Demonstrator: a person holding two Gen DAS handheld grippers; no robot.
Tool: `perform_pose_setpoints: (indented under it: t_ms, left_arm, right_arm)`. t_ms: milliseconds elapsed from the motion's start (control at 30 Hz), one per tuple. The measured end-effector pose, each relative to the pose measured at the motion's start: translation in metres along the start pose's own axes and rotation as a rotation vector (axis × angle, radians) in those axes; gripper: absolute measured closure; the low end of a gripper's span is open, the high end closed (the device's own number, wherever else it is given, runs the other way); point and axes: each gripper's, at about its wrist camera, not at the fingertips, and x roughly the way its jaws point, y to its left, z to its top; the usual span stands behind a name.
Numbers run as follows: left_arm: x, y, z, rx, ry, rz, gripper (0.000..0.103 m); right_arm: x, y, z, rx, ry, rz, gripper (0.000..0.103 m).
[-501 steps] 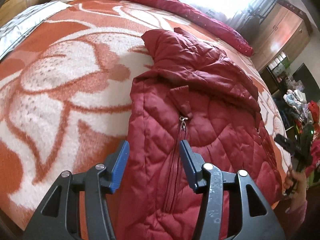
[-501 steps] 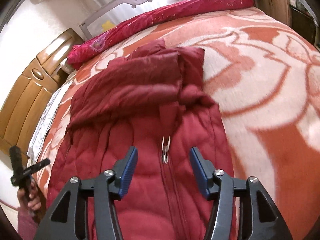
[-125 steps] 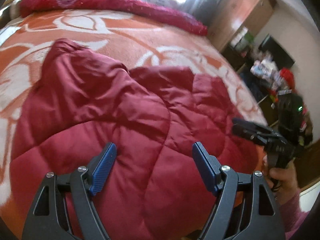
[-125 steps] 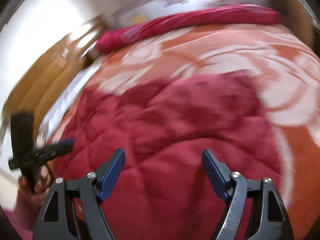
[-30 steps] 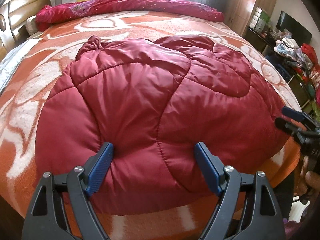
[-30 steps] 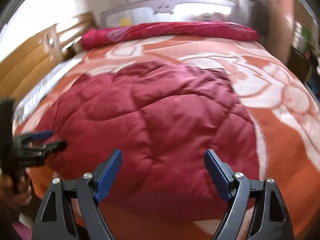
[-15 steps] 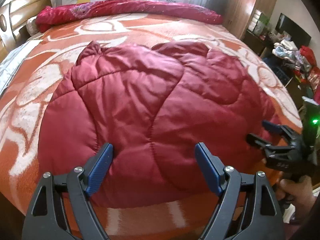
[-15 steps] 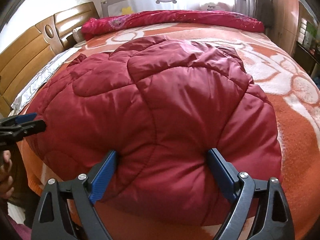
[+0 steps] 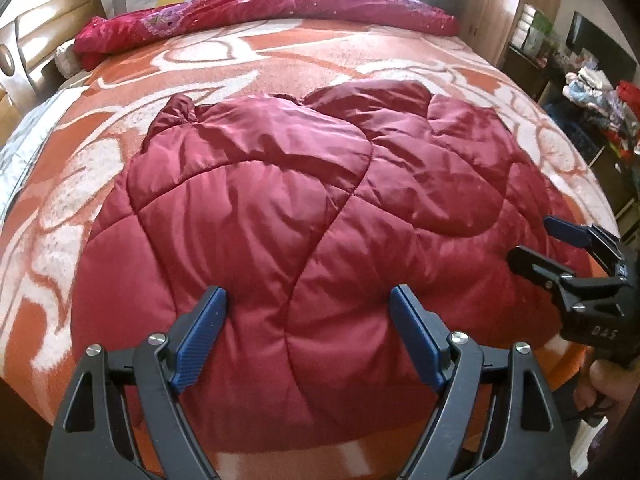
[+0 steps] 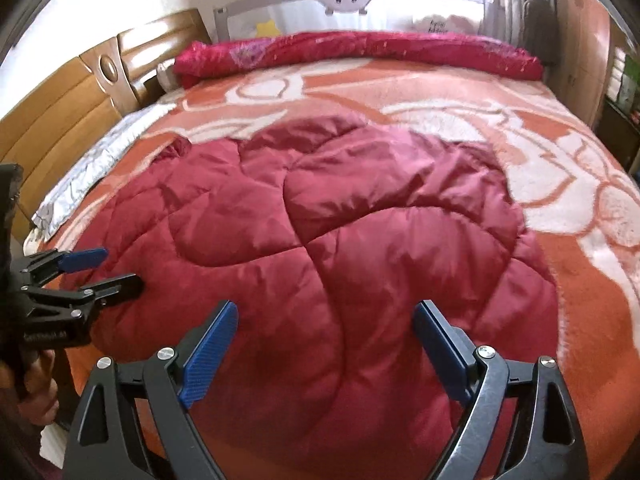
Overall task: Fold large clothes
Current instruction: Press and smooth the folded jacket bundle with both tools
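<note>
A dark red quilted padded coat lies folded into a rounded bundle, smooth side up, near the front edge of the bed; it also shows in the right wrist view. My left gripper is open and empty, hovering just above the coat's near edge. My right gripper is open and empty, above the near edge too. Each gripper shows in the other's view: the right gripper at the coat's right side, the left gripper at its left side.
The bed has an orange and white patterned blanket. A rolled red quilt lies along the far side. A wooden headboard stands at left. A wardrobe and a cluttered shelf stand at right.
Both grippers have pulled back slightly from the coat's near edge and stay open. The coat lies still in its folded bundle.
</note>
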Motion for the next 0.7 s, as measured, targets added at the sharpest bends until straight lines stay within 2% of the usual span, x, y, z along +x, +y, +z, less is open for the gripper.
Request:
perform_pose_setpoints:
  t_ms: [167, 400, 533, 700]
  left_arm:
    - [0.012, 0.001, 0.005, -0.001, 0.023, 0.001, 0.016]
    - [0.017, -0.001, 0.004, 0.011, 0.030, 0.018, 0.013]
    - [0.019, -0.002, 0.007, 0.015, 0.035, 0.020, 0.012]
    - [0.019, -0.002, 0.008, 0.016, 0.037, 0.021, 0.011]
  right_arm:
    - [0.023, -0.016, 0.000, 0.048, 0.031, 0.016, 0.009]
    - [0.022, -0.012, -0.004, 0.044, 0.034, 0.001, 0.009]
    - [0.017, -0.013, 0.005, 0.049, 0.061, 0.003, 0.010]
    - [0.013, -0.019, 0.014, 0.055, 0.045, -0.011, 0.010]
